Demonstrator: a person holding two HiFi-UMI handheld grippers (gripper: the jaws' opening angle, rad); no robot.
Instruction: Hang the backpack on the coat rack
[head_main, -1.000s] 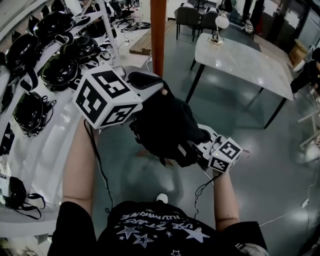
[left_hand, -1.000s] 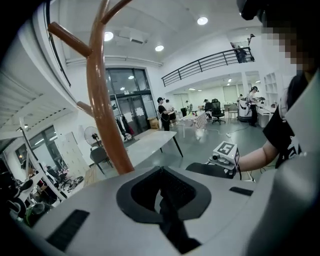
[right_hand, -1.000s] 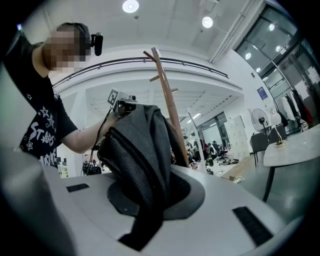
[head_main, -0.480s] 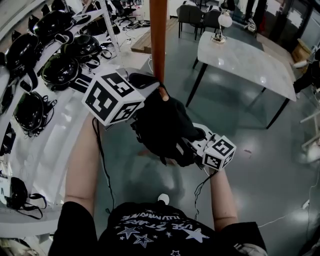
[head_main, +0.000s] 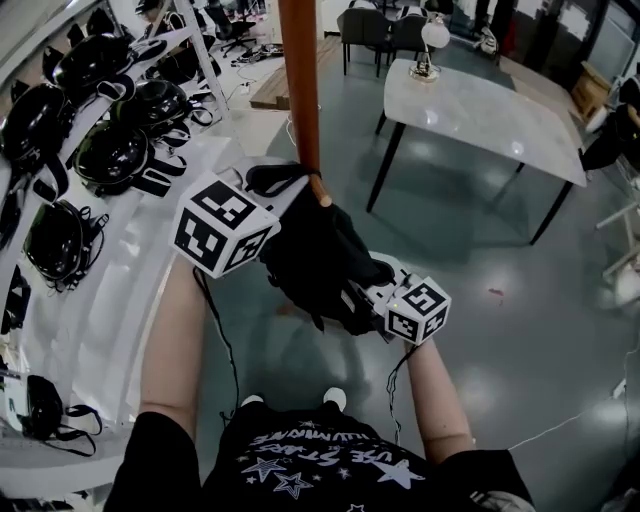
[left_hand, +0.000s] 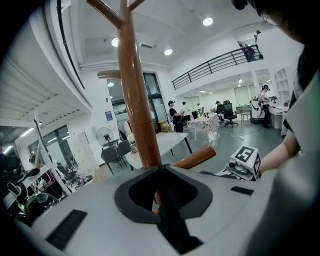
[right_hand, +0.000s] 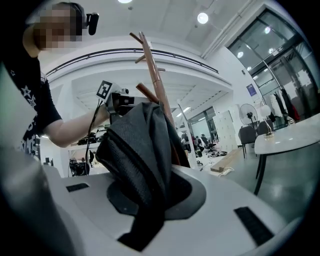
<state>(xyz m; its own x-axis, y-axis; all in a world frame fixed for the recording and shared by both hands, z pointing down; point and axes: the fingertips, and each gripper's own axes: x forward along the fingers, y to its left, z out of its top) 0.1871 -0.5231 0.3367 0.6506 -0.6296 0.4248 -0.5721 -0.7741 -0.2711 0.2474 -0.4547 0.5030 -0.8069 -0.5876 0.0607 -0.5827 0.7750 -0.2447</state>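
The black backpack (head_main: 325, 255) is held up in the air between the two grippers, right against the brown pole of the coat rack (head_main: 300, 90) and clear of the grey floor (head_main: 500, 300). In the head view its top strap (head_main: 275, 178) forms a loop just left of the pole. The loop sits beside a short peg (head_main: 321, 190) that juts toward the near side, and it cannot be told whether the loop sits over that peg.

The left gripper (left_hand: 160, 196) reaches toward the pole from the near left and is tilted somewhat downward. Its jaws are opening, yet they stand close together, with the thin strap running between them and looking pinched.

The right gripper (right_hand: 149, 200) comes in from the near right, lower than the left one and about level. Its jaws are opening too, with a thick fold of the backpack's dark fabric caught between them and pressed from both sides. In the right gripper view the bag rises from the jaws up toward the rack, whose upper pegs fork above it.

On the far right a pale tabletop (head_main: 480, 110) on dark legs carries a small lamp (head_main: 430, 45). Along the left, a long white tabletop (head_main: 120, 290) carries several black helmets (head_main: 110, 150).
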